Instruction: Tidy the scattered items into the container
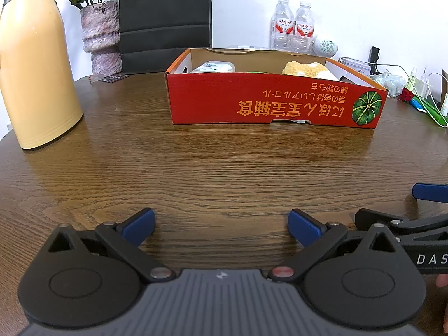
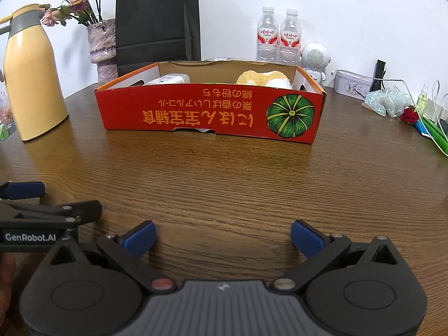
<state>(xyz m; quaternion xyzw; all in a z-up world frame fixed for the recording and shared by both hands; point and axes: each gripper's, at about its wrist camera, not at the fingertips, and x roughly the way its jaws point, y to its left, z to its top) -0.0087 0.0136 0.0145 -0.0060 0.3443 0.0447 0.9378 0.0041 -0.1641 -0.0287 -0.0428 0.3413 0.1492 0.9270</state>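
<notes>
Left wrist view: the left gripper (image 1: pixel 221 228) stood wide, blue pads w/ nothing between, above the brown wood-grain table (image 1: pixel 224 168). The red cardboard box w/ a green pumpkin print (image 1: pixel 268 103) sat at 12 o'clock, well apart; inside, a fuzzy yellow-white plush toy (image 1: pixel 308 70) and a white plastic packet (image 1: pixel 212 67). The right gripper's tip showed at 3 o'clock.

Right wrist view: the right gripper (image 2: pixel 223 238) also gaped wide, holding nothing. Box at 12 o'clock; a cream-yellow thermos jug (image 2: pixel 30 78) at 10.
</notes>
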